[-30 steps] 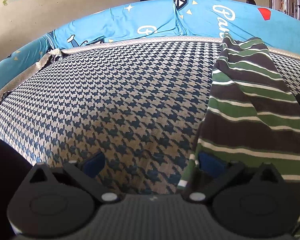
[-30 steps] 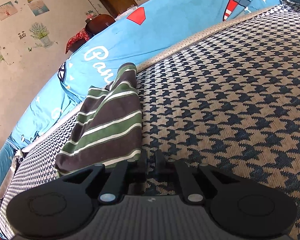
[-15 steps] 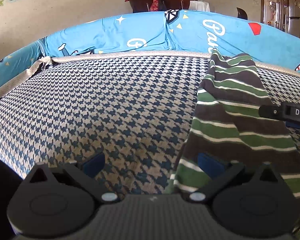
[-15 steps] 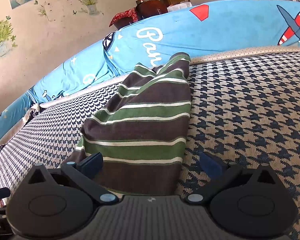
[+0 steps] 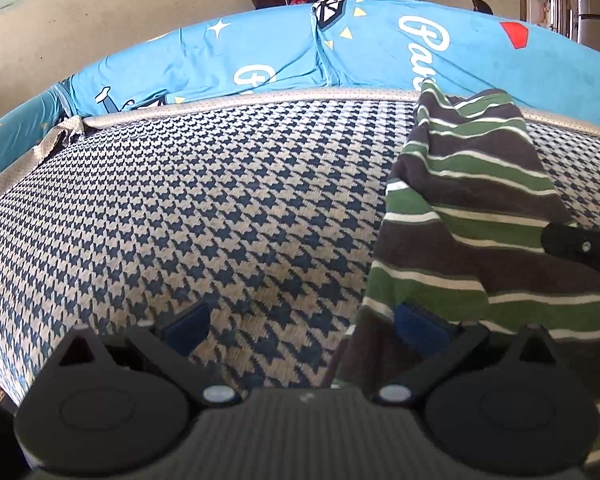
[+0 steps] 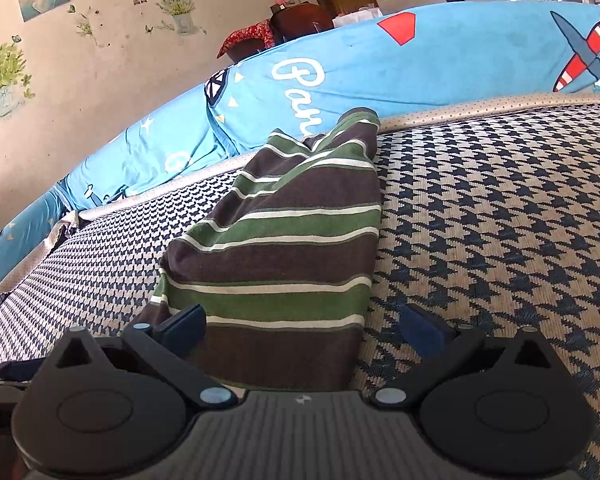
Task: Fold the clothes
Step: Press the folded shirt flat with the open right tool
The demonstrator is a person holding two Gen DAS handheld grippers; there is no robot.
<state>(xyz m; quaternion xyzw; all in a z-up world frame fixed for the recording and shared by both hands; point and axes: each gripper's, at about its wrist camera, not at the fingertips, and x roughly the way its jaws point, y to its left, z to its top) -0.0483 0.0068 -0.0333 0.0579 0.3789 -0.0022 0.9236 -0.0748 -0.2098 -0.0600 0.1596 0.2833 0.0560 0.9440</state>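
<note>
I see the striped garment (image 6: 288, 248) lying folded lengthwise on the houndstooth bed (image 5: 204, 216), reaching its far edge by the blue cushion (image 5: 284, 52), while my left hand-held gripper (image 5: 304, 320) and right hand-held gripper (image 6: 304, 322) both gape wide, holding nothing.

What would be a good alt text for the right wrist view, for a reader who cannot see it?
A folded green, brown and white striped garment lies on a houndstooth mattress, its near end between the spread fingers of the open right tool, which is not gripping it. Blue printed cushions line the far edge, below a wall with plant stickers.
</note>
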